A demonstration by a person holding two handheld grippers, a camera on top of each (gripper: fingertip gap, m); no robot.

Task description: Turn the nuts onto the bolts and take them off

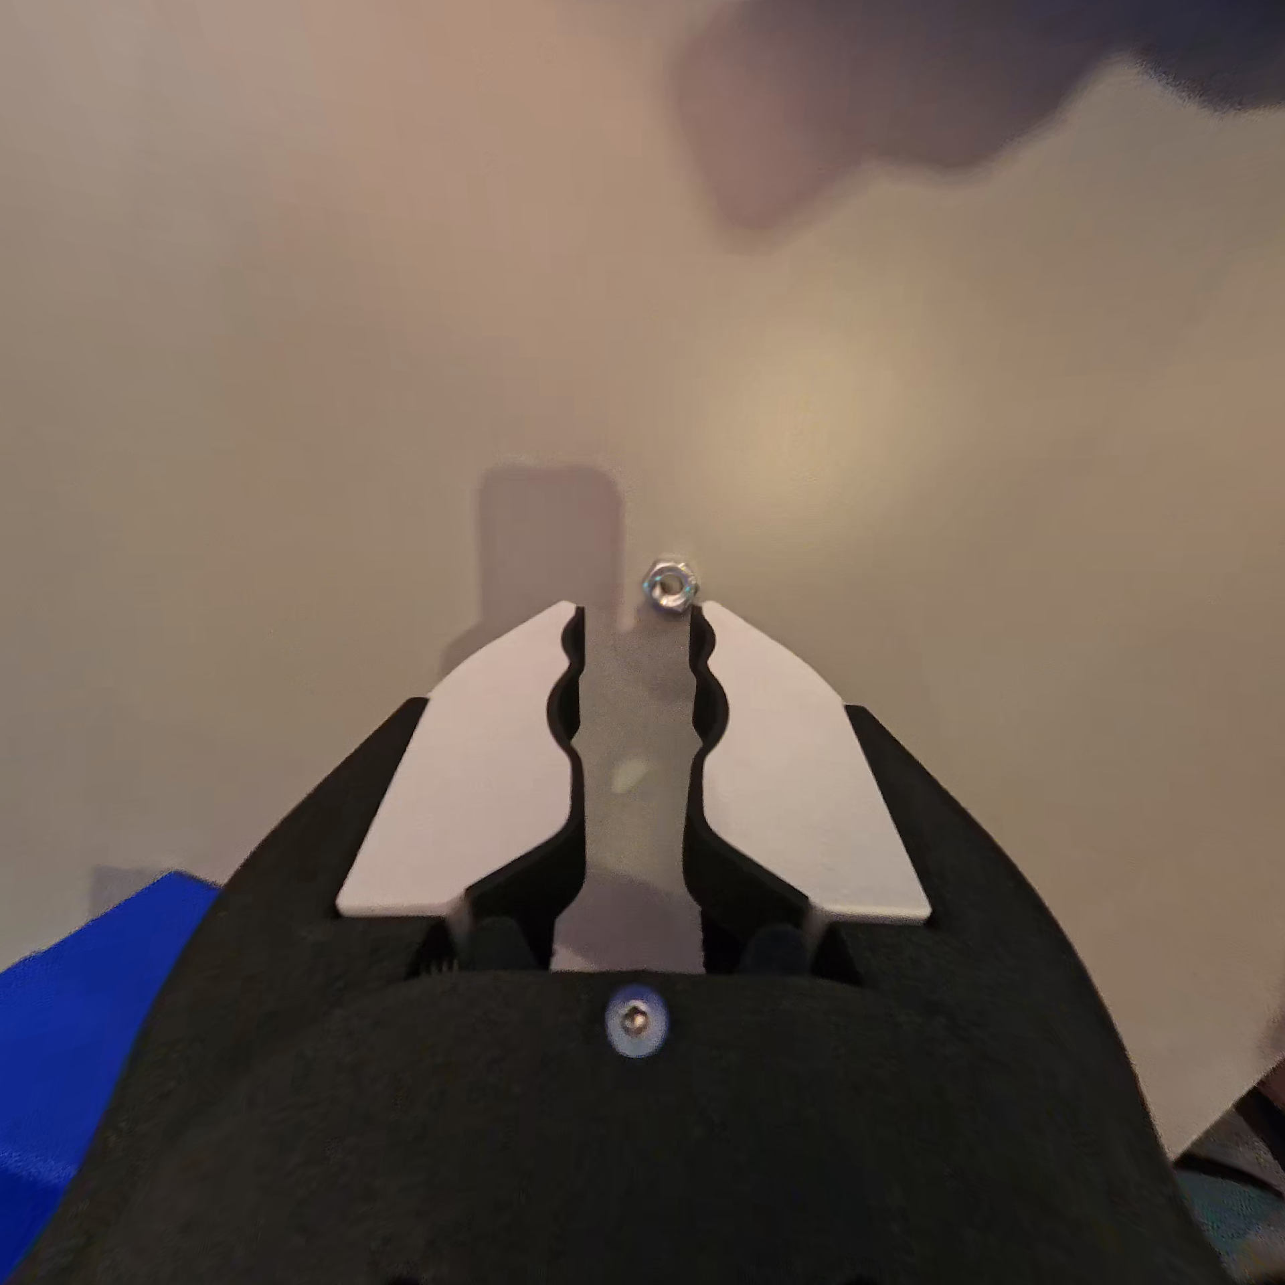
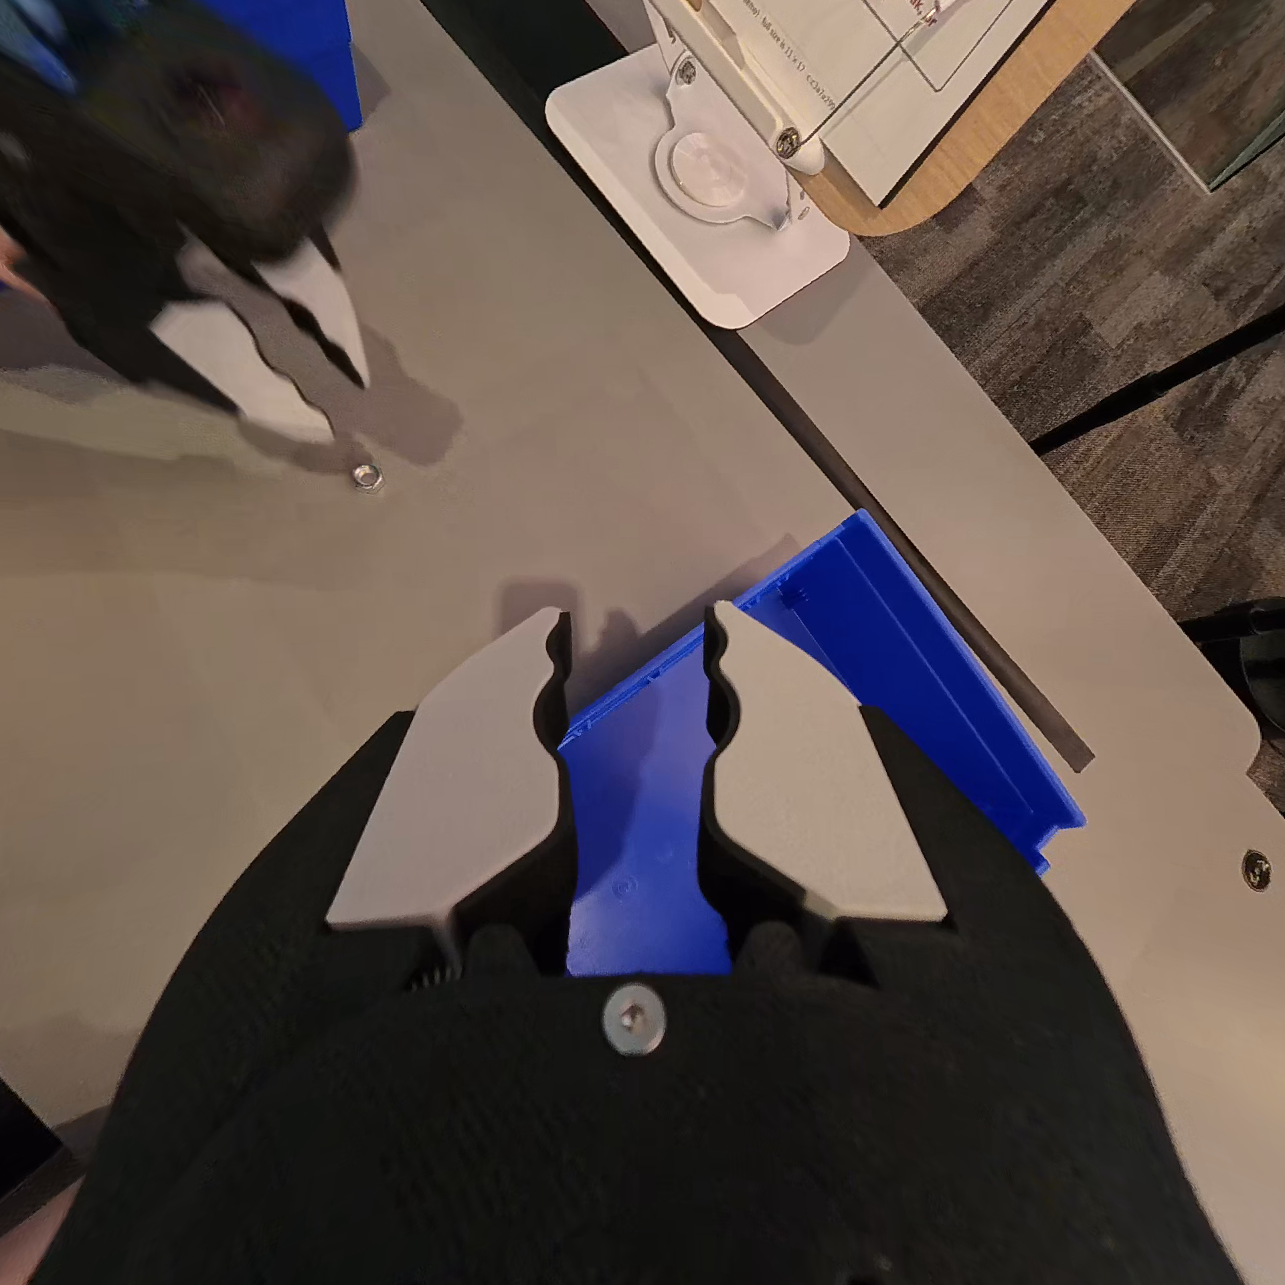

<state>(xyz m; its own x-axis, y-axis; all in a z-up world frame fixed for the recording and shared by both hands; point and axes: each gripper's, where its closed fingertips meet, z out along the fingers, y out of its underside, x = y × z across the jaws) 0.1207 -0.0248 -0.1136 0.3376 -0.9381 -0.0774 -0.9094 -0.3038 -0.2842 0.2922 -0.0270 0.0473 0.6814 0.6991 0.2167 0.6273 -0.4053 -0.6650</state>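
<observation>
A small silver hex nut [image 1: 669, 587] lies flat on the beige table, just beyond the tip of my left gripper's right finger. My left gripper [image 1: 638, 610] is open and empty, jaws apart over the bare table. In the right wrist view the same nut [image 2: 366, 477] lies on the table at centre left, with the left gripper [image 2: 348, 410] blurred just above it. My right gripper [image 2: 637, 615] is open and empty, held over a blue plastic bin [image 2: 869, 688]. No bolt shows in either view.
A second blue bin [image 2: 306, 49] stands at the far left; a blue bin corner [image 1: 83, 973] shows at lower left. A white stand base [image 2: 702, 201] sits by the table's edge [image 2: 904, 549], with dark carpet beyond. A blurred dark shape [image 1: 973, 83] hangs at upper right. The gap from one gripper's tips to the other's is roughly 25 cm.
</observation>
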